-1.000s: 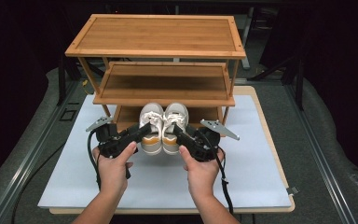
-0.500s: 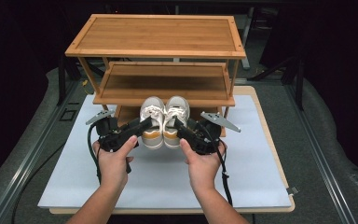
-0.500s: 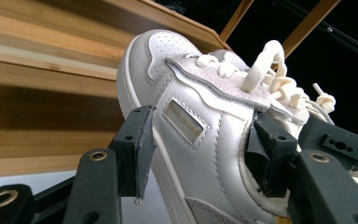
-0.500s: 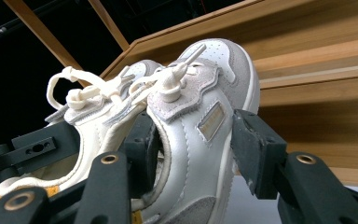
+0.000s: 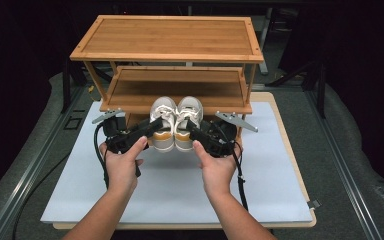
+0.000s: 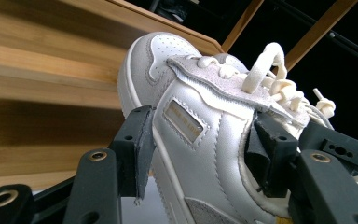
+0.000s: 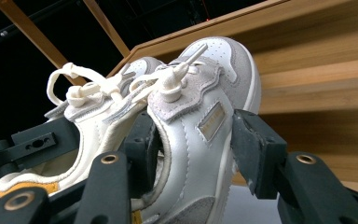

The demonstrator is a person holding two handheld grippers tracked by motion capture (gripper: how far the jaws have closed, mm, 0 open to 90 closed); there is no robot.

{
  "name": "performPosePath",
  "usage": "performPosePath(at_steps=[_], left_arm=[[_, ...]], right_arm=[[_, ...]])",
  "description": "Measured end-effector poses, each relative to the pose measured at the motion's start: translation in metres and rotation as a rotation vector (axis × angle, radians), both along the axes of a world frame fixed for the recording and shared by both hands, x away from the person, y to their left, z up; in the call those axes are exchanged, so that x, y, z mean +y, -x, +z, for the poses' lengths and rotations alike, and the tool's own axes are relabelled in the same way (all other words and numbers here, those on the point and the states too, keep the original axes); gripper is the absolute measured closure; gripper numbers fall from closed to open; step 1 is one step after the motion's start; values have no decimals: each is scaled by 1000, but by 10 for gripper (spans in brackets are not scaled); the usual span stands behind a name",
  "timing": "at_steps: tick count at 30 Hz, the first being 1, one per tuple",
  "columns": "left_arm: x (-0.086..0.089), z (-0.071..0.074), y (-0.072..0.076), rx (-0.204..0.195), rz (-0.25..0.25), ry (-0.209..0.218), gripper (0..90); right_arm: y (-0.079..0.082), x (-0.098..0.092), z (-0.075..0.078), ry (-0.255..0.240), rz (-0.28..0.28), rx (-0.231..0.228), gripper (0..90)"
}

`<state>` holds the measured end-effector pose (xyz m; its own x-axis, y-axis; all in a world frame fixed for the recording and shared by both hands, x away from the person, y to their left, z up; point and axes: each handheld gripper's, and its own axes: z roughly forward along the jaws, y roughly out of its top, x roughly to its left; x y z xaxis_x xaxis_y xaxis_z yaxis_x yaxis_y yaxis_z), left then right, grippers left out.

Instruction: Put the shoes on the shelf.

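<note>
A pair of small white sneakers with grey suede and cream laces is held side by side in front of the wooden rack, toes toward it. My left gripper [image 5: 151,129] is shut on the left shoe [image 5: 162,120]; in the left gripper view its pads [image 6: 137,149] clamp the shoe's side wall [image 6: 200,135]. My right gripper [image 5: 196,134] is shut on the right shoe [image 5: 188,119]. In the right gripper view the right gripper [image 7: 198,154] squeezes that shoe [image 7: 205,130], with the left shoe [image 7: 88,121] beside it.
A bamboo shoe rack [image 5: 167,40] with a top shelf and a middle shelf [image 5: 175,92] stands at the back of a white board [image 5: 180,190] on the table. The shoes hover at the middle shelf's front edge. Black cables trail from both grippers.
Both hands have carried the shoes slightly up and toward the rack. Both grips are unchanged.
</note>
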<state>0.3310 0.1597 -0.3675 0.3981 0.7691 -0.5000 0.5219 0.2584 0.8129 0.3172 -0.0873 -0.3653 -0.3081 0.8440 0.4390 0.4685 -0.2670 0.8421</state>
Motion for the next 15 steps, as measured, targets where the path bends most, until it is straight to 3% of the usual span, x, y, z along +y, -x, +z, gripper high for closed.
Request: performPosePath(at_steps=[5,15], left_arm=[[-2,2,-10,12,1,10,461],[-4,5,-35,14,17,-18,460]], right_arm=[[-9,-1,4,5,-9,2,520],[-35,-1,4,6,-9,17,520]])
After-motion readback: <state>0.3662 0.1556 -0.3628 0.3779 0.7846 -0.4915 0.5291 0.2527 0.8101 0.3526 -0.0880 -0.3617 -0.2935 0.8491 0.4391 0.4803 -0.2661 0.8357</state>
